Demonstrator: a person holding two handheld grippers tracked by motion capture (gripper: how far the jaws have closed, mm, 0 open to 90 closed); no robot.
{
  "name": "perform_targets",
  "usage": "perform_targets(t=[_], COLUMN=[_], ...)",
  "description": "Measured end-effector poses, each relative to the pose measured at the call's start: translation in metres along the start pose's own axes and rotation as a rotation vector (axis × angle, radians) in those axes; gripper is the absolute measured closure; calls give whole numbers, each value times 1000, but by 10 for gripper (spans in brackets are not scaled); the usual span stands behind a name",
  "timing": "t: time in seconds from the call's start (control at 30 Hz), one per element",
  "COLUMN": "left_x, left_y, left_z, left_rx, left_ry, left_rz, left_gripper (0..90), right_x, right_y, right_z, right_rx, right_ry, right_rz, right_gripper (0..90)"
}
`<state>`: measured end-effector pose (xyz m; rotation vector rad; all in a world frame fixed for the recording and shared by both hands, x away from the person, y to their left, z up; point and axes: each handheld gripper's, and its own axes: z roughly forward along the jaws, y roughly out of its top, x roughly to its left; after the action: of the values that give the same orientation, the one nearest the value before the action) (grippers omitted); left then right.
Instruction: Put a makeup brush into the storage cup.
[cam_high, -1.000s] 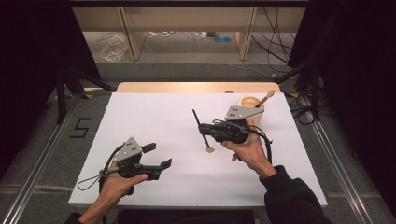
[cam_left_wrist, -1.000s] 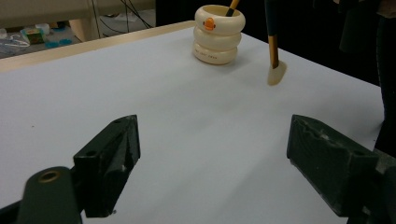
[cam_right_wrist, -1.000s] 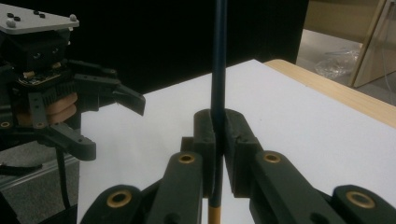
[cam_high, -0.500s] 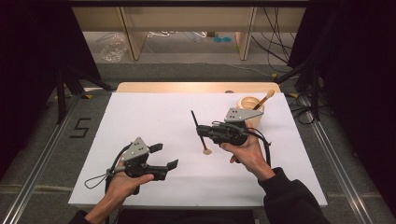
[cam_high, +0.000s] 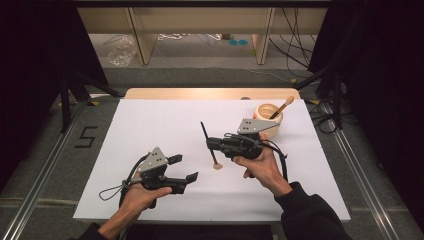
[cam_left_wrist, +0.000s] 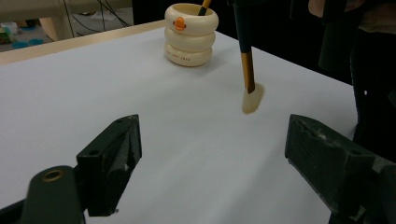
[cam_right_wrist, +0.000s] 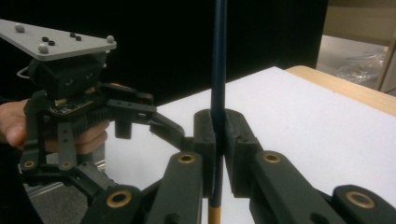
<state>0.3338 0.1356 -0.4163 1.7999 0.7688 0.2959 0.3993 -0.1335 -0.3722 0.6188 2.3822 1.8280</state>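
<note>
Since the earlier frames the brush (cam_high: 209, 145) has swung a little, its bristle tip now touching the white tabletop (cam_high: 150, 120) slightly nearer and to the right of where it hung, while the left claw (cam_high: 183, 168) has drifted a touch to the right along the near-left part of the sheet. The right claw (cam_high: 212, 145) is clamped on the brush's dark handle, its pads pressed together around the shaft. The left claw stands wide open with nothing between its pads.

The step in hand looks like carrying the brush, held nearly upright, about mid-tabletop, with the cream ringed holder (cam_high: 269, 119) well apart at the far right and already holding another brush. The next move probably calls for either a stroke across the sheet or lifting the brush clear and tipping it handle-down or bristle-down into the holder, which needs a steady wrist so the shaft does not slip in the grip.

The left gripper view shows the pale bristles (cam_left_wrist: 252, 99) flattening against the sheet, and the small orange mark on the holder (cam_left_wrist: 191, 33). The right gripper view shows the squeeze on the shaft (cam_right_wrist: 218, 70) itself, and the left claw (cam_right_wrist: 175, 133) beyond.
</note>
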Motion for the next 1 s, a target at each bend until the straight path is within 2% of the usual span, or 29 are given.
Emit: perform_targets(t=[0.07, 0.13, 0.2, 0.23, 0.27, 0.3, 0.33, 0.37, 0.43, 0.47, 0.53, 0.6, 0.67, 0.73, 0.83, 0.87, 0.93, 0.97, 1.0], left_x=[-1, -1, -1, -2, -2, 0, -1, -1, -1, -1, -1, -1, -1, 0, 3, 4, 6, 7, 8], left_y=[0, 1, 1, 1, 1, 1, 1, 1, 1, 1, 1, 1, 1, 1, 0, 1, 1, 1, 2], left_z=[2, 3, 4, 4, 4, 4, 4, 4, 4, 4, 5, 5, 5, 4, 2, 0, -2, -3, -4], left_rx=[-5, 4, 7, 10, 11, 6, 12, 11, 12, 13, 14, 17, 18, 22, 21, 25, 26, 30, 31], left_ry=[-8, -10, -11, -6, -8, -19, -4, -5, -3, -3, -9, -11, -11, -7, -6, 8, 0, 13, 7], left_rz=[-6, 19, 25, 9, 11, 25, 11, 13, 13, 14, 19, 29, 32, 36, 37, 30, 24, 32, 40], left_gripper=[190, 192, 192, 192, 192, 192, 192, 193, 193, 194, 194, 197, 197, 197, 196, 196, 196, 196, 196], right_x=[1, 3, 4, 4, 3, 3, 4, 4, 5, 6, 7, 8, 9, 9, 8, 9, 9, 10, 11], right_y=[-1, -2, -3, -3, -4, -4, -5, -6, -7, -7, -7, -8, -7, -7, -5, -5, -4, -4, -5], right_z=[2, 3, 4, 3, 5, 4, 3, 5, 4, 5, 5, 6, 5, 5, 3, 3, 1, 1, 1], right_rx=[-7, 3, -5, 0, -19, -15, 5, -17, -4, -3, 10, 26, 62, 85, 137, 153, 190, 210, 222], right_ry=[-1, 15, 10, 12, 19, 17, 20, 30, 14, 26, 7, 16, -4, -1, -10, -7, -16, -16, -22], right_rz=[-12, 4, 5, 7, -4, 2, 9, 22, 16, 21, 5, 20, 3, -6, -60, -63, -111, -129, -154], right_gripper=[851, 851, 851, 851, 851, 851, 851, 851, 851, 851, 851, 851, 851, 851, 851, 851, 851, 851, 851])
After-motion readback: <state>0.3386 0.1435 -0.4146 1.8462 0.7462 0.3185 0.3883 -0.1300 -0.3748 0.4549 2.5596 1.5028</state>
